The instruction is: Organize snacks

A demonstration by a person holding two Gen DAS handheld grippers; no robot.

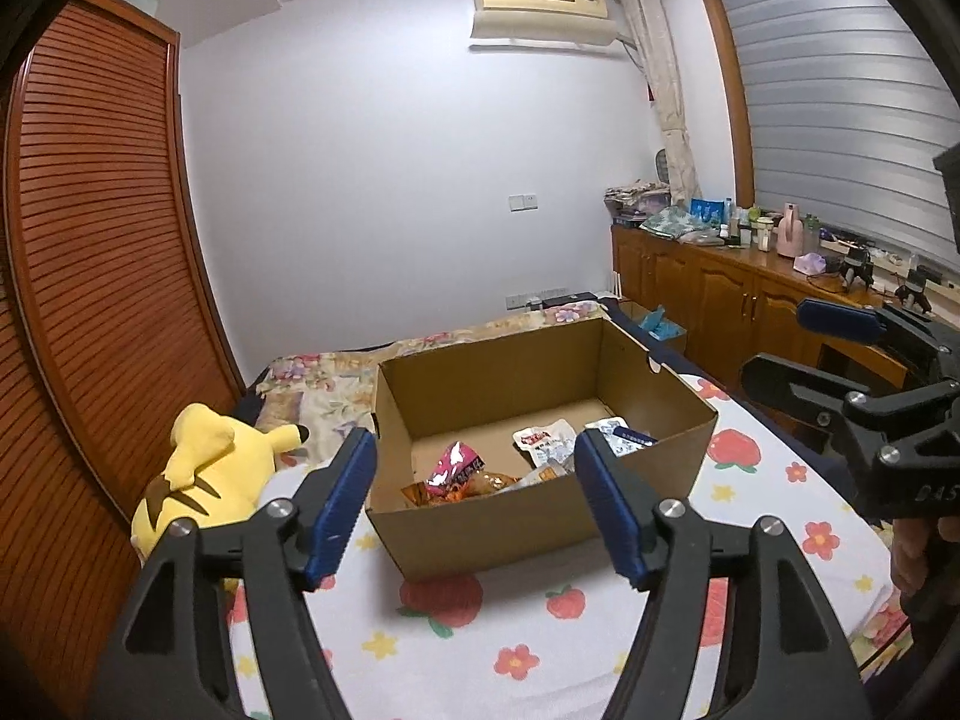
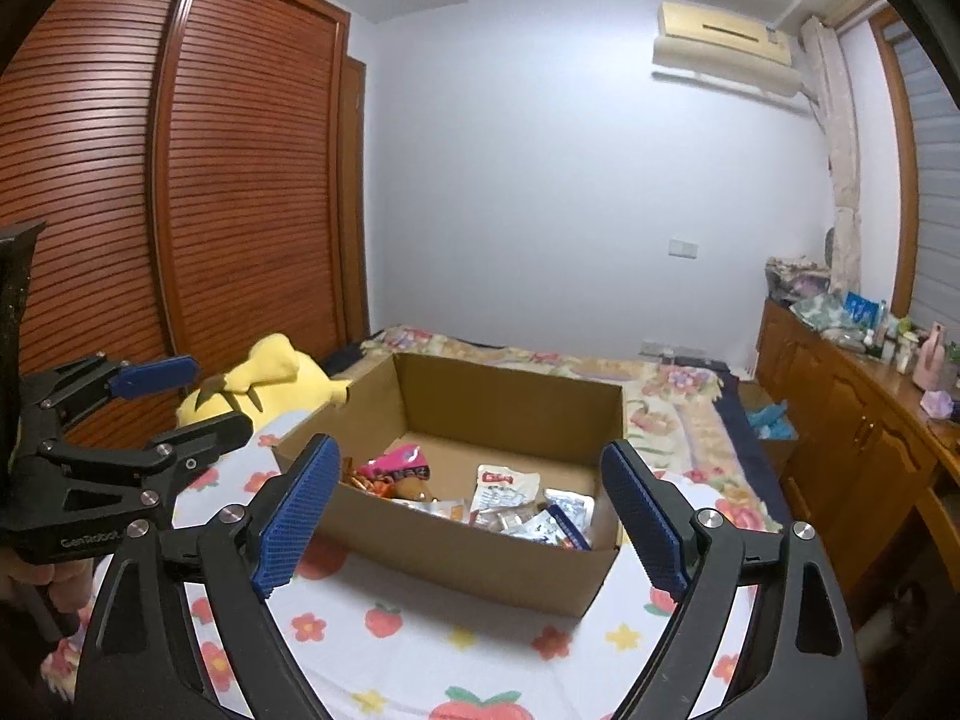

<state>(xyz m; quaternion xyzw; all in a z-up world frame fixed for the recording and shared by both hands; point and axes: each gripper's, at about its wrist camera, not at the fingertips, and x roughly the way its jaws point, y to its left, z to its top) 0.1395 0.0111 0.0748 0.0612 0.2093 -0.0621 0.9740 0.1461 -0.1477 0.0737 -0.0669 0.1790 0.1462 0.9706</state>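
Nearest the cameras, two black hand-held tools with blue ribbed pads hovered above a bed covered in a white sheet [image 1: 456,660] printed with strawberries and small flowers. The left tool [image 1: 474,501] had its fingers spread apart with nothing between them. The right tool [image 2: 471,516] was likewise spread wide and carried nothing. Each tool also appeared at the edge of the other's view, with part of a hand gripping its handle.

Just beyond both tools, an open cardboard box [image 1: 480,534] sat on the sheet. The snacks lay inside it on the bottom: a pink packet [image 1: 453,463] and orange wrappers toward the left end, and white packets [image 2: 504,489] and a white-and-blue pouch [image 2: 564,519] toward the right end.

To the left of the box, a yellow plush toy [image 1: 198,468] rested at the bed's edge beside a slatted wooden wardrobe [image 1: 90,240]. Further back, a floral quilt [image 2: 672,402] covered the rest of the bed. Along the right wall stood a wooden counter [image 1: 720,282] crowded with bottles and clutter, and an air conditioner [image 1: 540,6] hung high on the far wall.
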